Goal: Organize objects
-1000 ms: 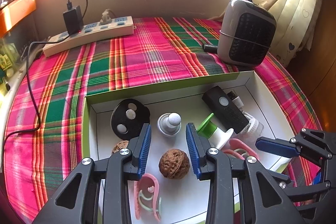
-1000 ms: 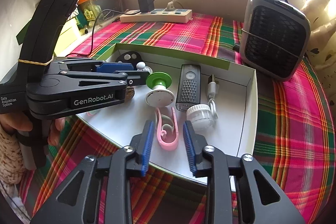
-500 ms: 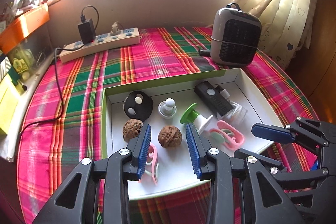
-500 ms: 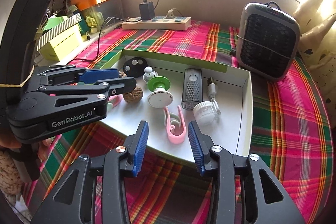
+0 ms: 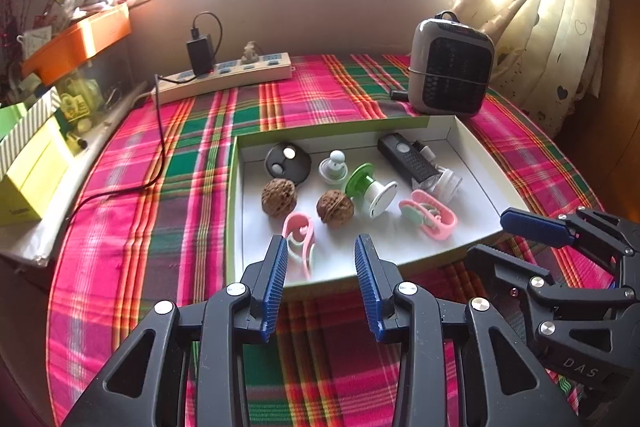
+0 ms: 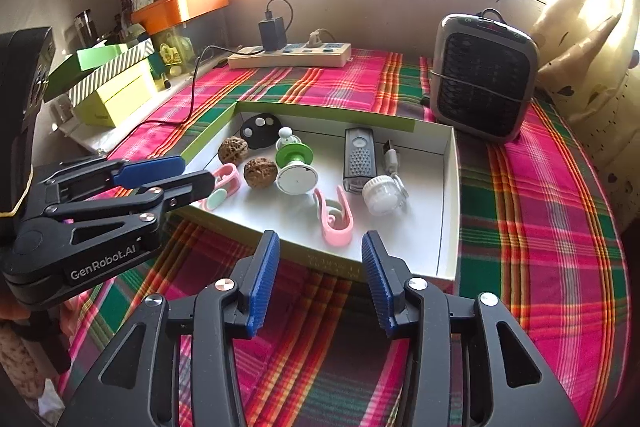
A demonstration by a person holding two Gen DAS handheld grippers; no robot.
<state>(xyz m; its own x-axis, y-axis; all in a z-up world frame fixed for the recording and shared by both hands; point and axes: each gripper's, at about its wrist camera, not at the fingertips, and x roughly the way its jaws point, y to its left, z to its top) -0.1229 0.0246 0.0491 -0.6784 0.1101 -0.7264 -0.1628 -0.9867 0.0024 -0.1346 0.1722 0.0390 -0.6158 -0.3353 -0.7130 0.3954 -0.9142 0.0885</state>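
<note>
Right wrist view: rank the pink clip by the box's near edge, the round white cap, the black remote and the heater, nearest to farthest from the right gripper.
1. Pink clip, just ahead of the right gripper, by the box's near edge.
2. Round white cap, slightly right.
3. Black remote, behind the cap.
4. Heater, outside the box, far right.

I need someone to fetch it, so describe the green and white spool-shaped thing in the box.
Find the shallow white box on the plaid cloth. Near its middle, right of two walnuts, lies the green-and-white plastic spool, tipped on its side. It is the only item with a bright green disc.
</note>
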